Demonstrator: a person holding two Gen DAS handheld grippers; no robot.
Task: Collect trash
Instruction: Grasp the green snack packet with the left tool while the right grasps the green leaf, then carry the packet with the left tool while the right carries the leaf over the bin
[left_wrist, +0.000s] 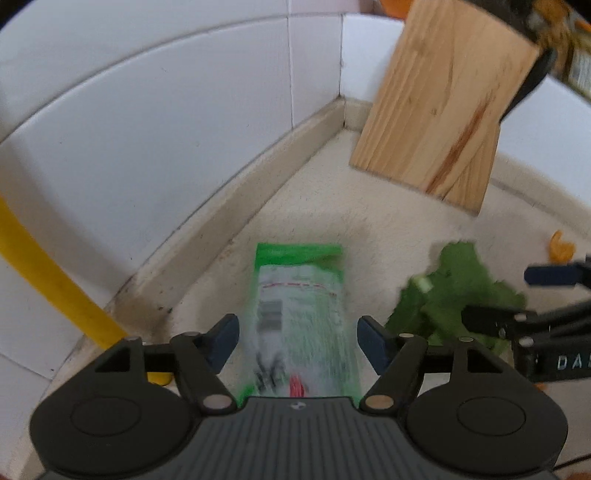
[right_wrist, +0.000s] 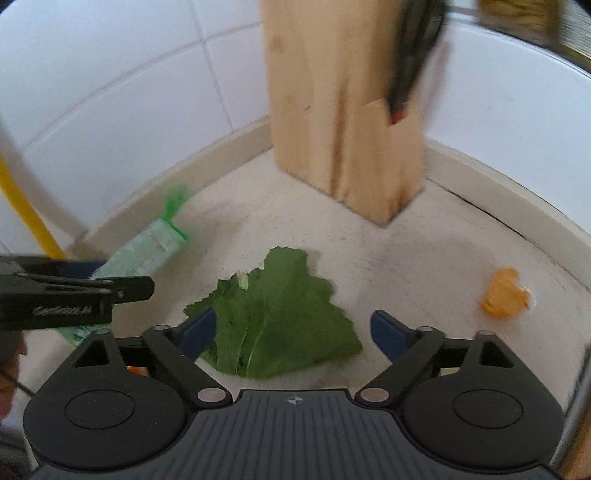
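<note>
The left gripper (left_wrist: 297, 341) has its jaws apart on either side of a green and white wrapper (left_wrist: 301, 317), which lies flat on the pale counter (left_wrist: 332, 210); the pads do not press it. The right gripper (right_wrist: 291, 332) stands wide apart over a green leaf (right_wrist: 275, 314) lying on the counter, its left pad just at the leaf's edge. An orange peel (right_wrist: 504, 293) lies off to the right. Behind stands a wooden knife block (right_wrist: 343, 110) near the white tiled wall (left_wrist: 147, 110), a yellow hose (left_wrist: 48, 280) at far left
</note>
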